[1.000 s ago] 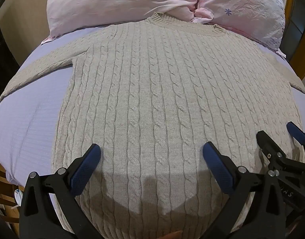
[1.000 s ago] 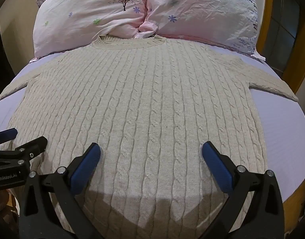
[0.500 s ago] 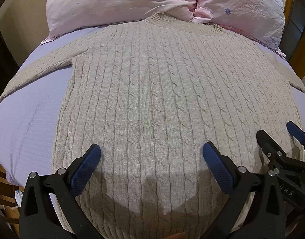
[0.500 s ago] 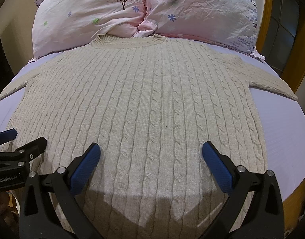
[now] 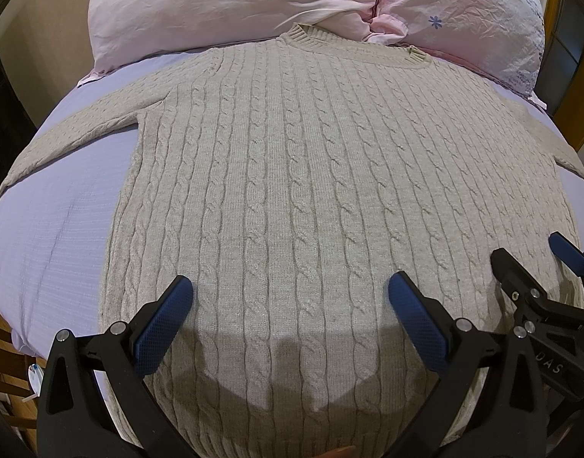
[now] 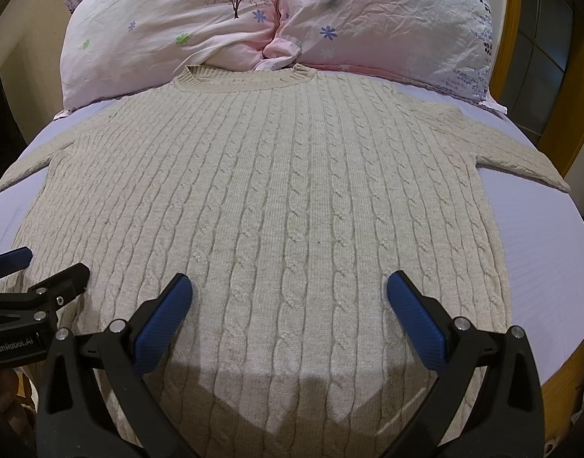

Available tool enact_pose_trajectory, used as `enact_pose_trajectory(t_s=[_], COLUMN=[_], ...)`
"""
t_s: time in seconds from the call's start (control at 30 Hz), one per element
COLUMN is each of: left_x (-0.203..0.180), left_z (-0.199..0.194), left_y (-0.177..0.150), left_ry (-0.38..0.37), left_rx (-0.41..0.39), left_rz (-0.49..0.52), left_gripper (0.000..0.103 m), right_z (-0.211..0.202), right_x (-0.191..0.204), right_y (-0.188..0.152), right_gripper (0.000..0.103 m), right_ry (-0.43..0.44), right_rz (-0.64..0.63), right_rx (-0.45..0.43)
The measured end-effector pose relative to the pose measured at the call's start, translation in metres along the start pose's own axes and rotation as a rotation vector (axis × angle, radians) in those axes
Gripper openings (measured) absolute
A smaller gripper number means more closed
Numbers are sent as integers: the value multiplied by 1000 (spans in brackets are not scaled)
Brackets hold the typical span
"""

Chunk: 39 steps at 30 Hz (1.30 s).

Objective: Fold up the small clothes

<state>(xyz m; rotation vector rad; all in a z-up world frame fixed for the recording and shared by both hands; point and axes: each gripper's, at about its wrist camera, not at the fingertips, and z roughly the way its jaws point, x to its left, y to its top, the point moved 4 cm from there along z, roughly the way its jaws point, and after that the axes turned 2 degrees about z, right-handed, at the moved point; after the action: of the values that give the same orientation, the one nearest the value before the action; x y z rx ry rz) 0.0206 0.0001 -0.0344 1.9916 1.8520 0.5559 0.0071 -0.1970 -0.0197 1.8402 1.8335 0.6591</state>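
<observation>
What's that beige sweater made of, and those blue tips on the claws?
Sweater: looks like a soft matte knit, wool or acrylic, with raised cable ribs. Blue pads: seemingly rubbery, with a fine grid texture, on glossy black, probably plastic fingers.

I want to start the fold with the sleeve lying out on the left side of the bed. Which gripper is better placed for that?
Probably the left gripper. It hangs open over the sweater hem nearer that side, with the left sleeve in its view. The right gripper, also open, sits farther toward the other sleeve.
</observation>
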Motion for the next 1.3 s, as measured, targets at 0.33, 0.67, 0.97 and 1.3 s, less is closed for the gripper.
enact_pose_trajectory(t_s=[0.33,0.67,0.97,1.3], left_x=[0,0,0,0], left_z=[0,0,0,0], left_y=[0,0,0,0], left_ry=[0,0,0,0], left_rx=[0,0,0,4], left_rz=[0,0,1,1], left_gripper=[102,102,102,102], right_z=[0,0,0,0], right_x=[0,-1,-1,-4], right_y=[0,0,1,-2], right_gripper=[101,101,101,101], right_ry=[0,-1,-1,0], right_rz=[0,0,0,0], right_rx=[2,3,4,2])
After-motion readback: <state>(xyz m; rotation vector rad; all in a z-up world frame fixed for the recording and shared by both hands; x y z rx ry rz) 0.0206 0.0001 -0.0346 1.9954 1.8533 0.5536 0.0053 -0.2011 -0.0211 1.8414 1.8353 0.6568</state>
